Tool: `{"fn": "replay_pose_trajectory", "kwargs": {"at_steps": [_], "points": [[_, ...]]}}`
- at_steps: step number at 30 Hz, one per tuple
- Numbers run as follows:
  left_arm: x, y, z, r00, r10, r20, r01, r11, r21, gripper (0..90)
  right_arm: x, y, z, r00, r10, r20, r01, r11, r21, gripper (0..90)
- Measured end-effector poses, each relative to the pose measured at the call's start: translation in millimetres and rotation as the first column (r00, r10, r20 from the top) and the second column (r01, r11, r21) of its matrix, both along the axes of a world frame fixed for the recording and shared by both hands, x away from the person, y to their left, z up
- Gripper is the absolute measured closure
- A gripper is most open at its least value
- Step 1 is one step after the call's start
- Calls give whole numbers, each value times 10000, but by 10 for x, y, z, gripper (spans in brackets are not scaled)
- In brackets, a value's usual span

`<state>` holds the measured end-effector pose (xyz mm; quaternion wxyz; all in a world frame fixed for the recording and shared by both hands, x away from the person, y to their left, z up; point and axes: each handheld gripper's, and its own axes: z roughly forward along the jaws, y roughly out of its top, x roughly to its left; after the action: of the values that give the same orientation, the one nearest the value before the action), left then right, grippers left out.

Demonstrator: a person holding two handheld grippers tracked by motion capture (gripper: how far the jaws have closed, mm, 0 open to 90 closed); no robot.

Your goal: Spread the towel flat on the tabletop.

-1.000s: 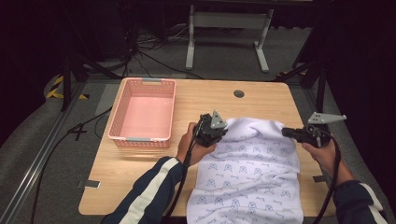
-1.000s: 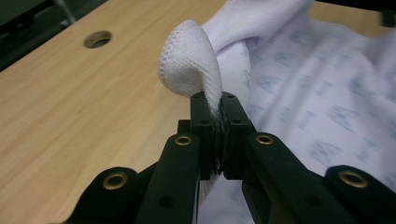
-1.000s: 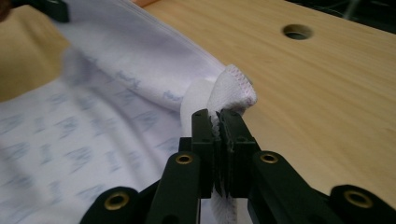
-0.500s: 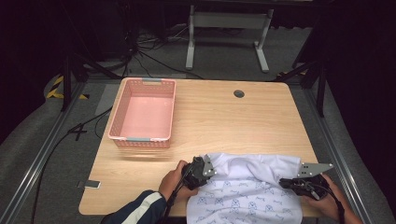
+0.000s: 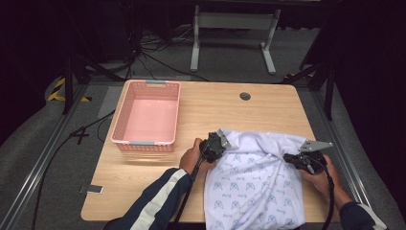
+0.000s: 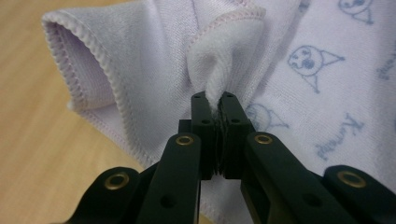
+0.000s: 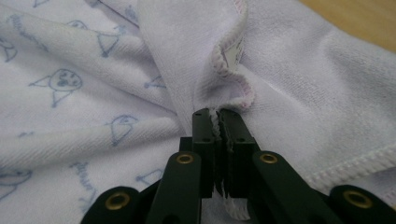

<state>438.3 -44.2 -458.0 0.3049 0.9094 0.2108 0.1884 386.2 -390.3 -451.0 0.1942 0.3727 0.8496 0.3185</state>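
A white towel (image 5: pixel 256 182) printed with small blue figures lies on the wooden table (image 5: pixel 230 108), its near end hanging over the front edge. My left gripper (image 5: pixel 218 145) is shut on the towel's far left corner; in the left gripper view a twisted fold of the towel (image 6: pixel 219 70) is pinched between the jaws of the gripper (image 6: pixel 215 105). My right gripper (image 5: pixel 292 158) is shut on the far right corner, and the right gripper view shows the hemmed edge of the towel (image 7: pixel 233 79) caught in the gripper (image 7: pixel 217 119).
An empty pink plastic basket (image 5: pixel 122 129) stands on the table's left half. A round cable hole (image 5: pixel 245 96) sits near the back edge. A small grey tag (image 5: pixel 91 189) lies at the front left. Behind the table are a metal stand (image 5: pixel 232 21) and floor cables.
Both grippers, still holding the towel's corners, first pulled toward the front edge and have now moved back toward the table's middle, spreading more towel over the wood.
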Motion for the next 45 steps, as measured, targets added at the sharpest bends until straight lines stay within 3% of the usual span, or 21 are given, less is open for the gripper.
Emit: {"fn": "replay_pose_trajectory", "kwargs": {"at_steps": [5,9,11,14,15,19,21,23,25,26,27,30,32,34,36,39,45], "points": [[261,-77,-2,9964,561,640,-597,9967,554,871,333,17,10,9992,-359,145,363,9990,-246,852],[452,-91,1,9908,1123,761,-1176,9907,690,871,578,17,24,9978,-646,155,652,9971,-397,852],[547,-105,8,9870,1350,872,-1430,9853,932,871,724,30,36,9963,-810,300,832,9934,-794,853],[706,-104,6,9813,1692,913,-1771,9804,861,871,872,57,43,9938,-1012,455,1059,9876,-1157,853],[751,-103,15,9797,1783,918,-1874,9770,1022,871,920,65,45,9922,-1149,477,1199,9853,-1217,853],[943,-126,26,9677,2334,950,-2432,9636,1107,871,1102,73,45,9880,-1454,524,1507,9816,-1172,853],[978,-131,64,9641,2550,738,-2612,9607,937,870,1152,79,48,9874,-1496,509,1541,9829,-1003,850],[964,-134,95,9638,2553,769,-2608,9625,744,870,1157,69,56,9877,-1472,523,1517,9838,-959,850],[875,-139,240,9707,2253,840,-2282,9732,269,870,1109,19,134,9868,-1435,752,1463,9887,-336,850],[776,-142,403,9745,1967,1081,-1966,9804,-113,870,1049,-42,226,9858,-1357,990,1367,9906,-36,850],[776,-142,403,9745,1967,1081,-1966,9804,-113,870,1049,-42,226,9858,-1357,990,1367,9906,-36,850],[542,-66,770,9799,1404,1418,-1274,9871,-970,870,887,-180,455,9828,-1162,1435,1069,9917,708,850],[370,-6,919,9811,991,1663,-765,9875,-1375,869,775,-235,578,9815,-940,1668,782,9920,993,850],[201,67,1010,9813,607,1829,-329,9879,-1515,868,525,-301,760,9807,-311,1932,55,9913,1318,849],[9,157,1030,9857,251,1665,62,9828,-1846,868,459,-310,786,9811,-109,1933,-164,9901,1391,848],[-214,250,974,9897,-256,1409,527,9799,-1925,867,184,-332,835,9792,479,1974,-759,9877,1368,848],[-698,432,742,9892,-1229,802,1381,9642,-2264,866,-315,-348,818,9705,1686,1722,-1910,9738,1231,848]]}}
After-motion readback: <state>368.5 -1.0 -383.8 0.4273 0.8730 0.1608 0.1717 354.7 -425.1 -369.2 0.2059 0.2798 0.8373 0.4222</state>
